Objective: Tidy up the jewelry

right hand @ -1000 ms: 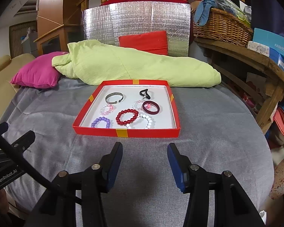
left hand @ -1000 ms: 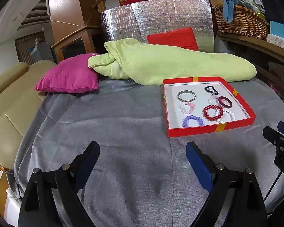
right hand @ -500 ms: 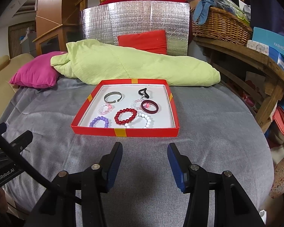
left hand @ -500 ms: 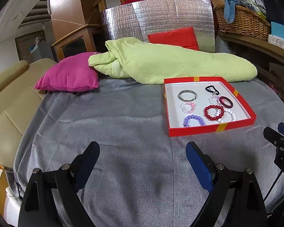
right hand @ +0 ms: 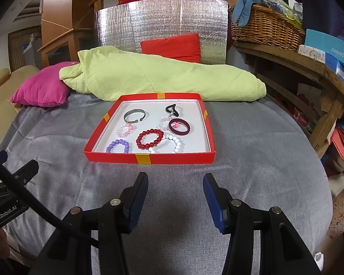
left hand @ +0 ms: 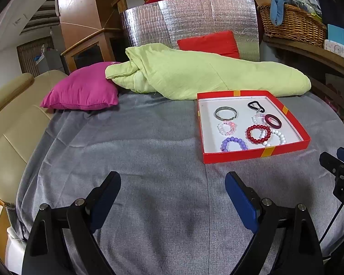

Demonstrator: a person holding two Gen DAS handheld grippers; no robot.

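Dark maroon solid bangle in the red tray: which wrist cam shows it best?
Right wrist. The dark maroon solid bangle sits near frame centre, with its whole ring visible, in the red cardboard tray. Left wrist shows the bangle smaller, off to the right and foreshortened.

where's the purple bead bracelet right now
The purple bead bracelet lies in the red tray, at its near left corner in the right wrist view, left of the red bead bracelet and in front of the pink-and-clear one.

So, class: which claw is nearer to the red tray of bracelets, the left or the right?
Right. The right claw sits just in front of the red tray, almost centred on it. The left claw sits further left, with the tray ahead and off to its right.
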